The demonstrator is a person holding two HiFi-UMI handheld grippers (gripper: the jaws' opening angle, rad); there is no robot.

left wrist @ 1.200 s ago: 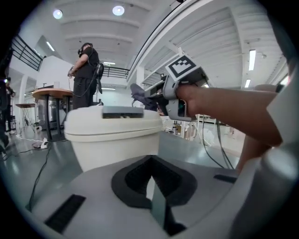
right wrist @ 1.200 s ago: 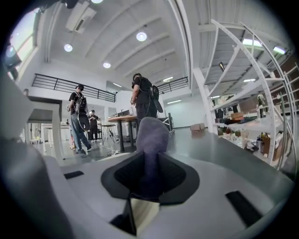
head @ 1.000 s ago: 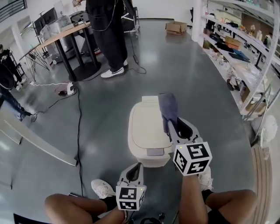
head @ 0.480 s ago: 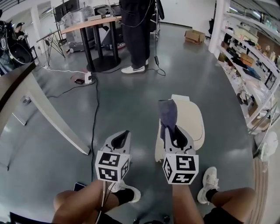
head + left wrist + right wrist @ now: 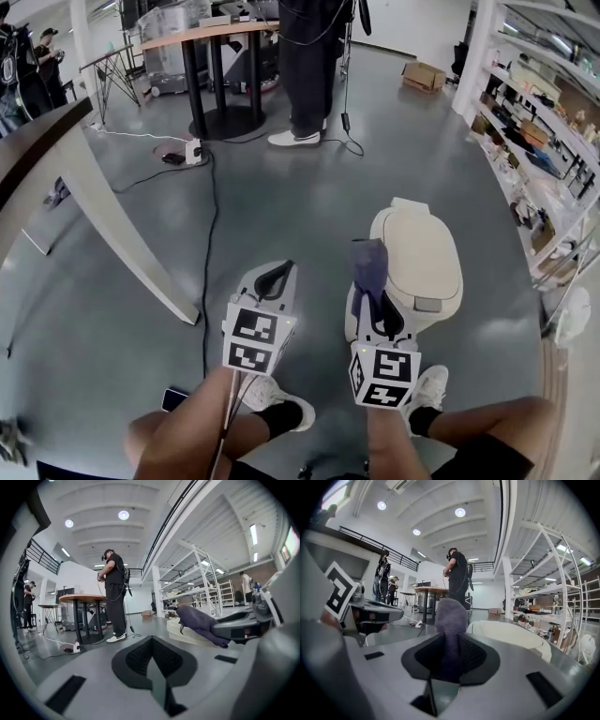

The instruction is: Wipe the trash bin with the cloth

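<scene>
**Bin lies right of and beyond the cloth; right gripper does the reaching**

Right gripper: jaws clamped on the cloth. In the right gripper view the purple fabric fills the gap between the pads, and a free fold stands out past the tips. That fold is the wiping end.

Left gripper: jaws together with nothing between them, which its own view confirms. It hovers over bare floor, level with the right gripper and on the side away from the bin.

Bin: cream, standing on the floor with its lid shut.
- In the head view it sits just right of the right gripper's tips and runs on ahead of them.
- The lid's long axis points roughly away from the person, near end by the right gripper and far end well forward.

Key relation:
- In the head view the cloth's fold overlaps the bin's left edge.
- In the right gripper view the lid spreads out right of the fabric and beyond it.
- In the left gripper view the fold hangs over the near rim.
- No view settles whether fabric and lid touch.

Judgement: wiping looks about to start, not under way. The coming move would be a short shift right and down to lay the fold on the lid, then strokes along the long axis. The left gripper is the farther one and looks set to idle.
</scene>
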